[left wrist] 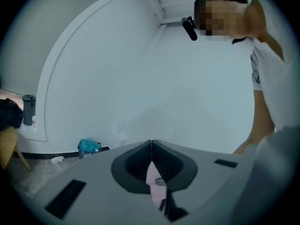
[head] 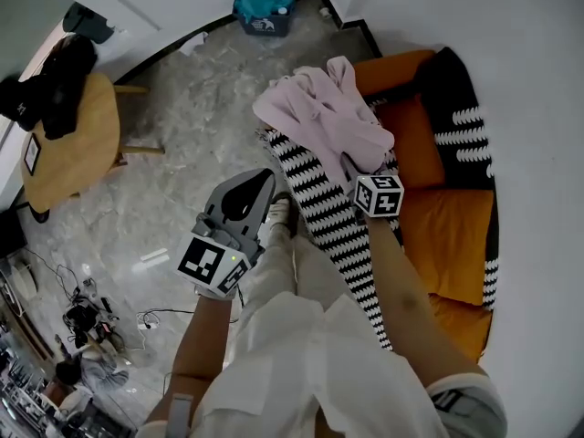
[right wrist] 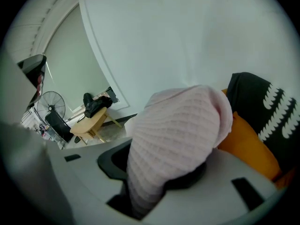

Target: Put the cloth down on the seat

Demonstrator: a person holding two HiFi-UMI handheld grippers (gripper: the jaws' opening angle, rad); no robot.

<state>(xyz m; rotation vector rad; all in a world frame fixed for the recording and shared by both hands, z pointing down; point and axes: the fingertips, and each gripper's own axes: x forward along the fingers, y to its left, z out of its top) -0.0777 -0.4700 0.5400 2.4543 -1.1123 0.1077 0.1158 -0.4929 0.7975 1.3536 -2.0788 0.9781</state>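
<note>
The right tongs (right wrist: 161, 170) are clamped on a thick bunch of the pink knitted cloth (right wrist: 178, 135). It fills the gap between the jaws and billows up over them. In the head view the cloth (head: 319, 117) is held up over the near end of the orange sofa seat (head: 447, 235), not yet lying on it. The left tongs (left wrist: 151, 144) are closed, tips meeting, with nothing between them, and hang off to the side above the floor.

The main risk is probably the release. The knit is draped over the jaws as well as pinched between them, so when they part a loop may catch on a pad and be dragged back with the tongs. The cloth also hangs close to the sofa's front edge, where a black-and-white striped throw (head: 324, 203) runs down towards the floor. Dropped there, it may slide off onto the marble floor (head: 192, 126) instead of settling on the seat. It also blocks much of the right gripper view, which makes the landing spot harder to judge.

Little stands in the way. The black cushion with white markings (head: 461, 99) sits at the far end of the sofa, and the orange cushions beside it are bare. The person's leg in pale trousers (head: 301, 336) and a shoe (head: 278, 213) are just beside the throw. Well apart are a round wooden desk (head: 78, 144) with a black bag (head: 55, 85) on it, a teal bag (head: 263, 7) by the wall and loose cables (head: 82, 313) on the floor.
</note>
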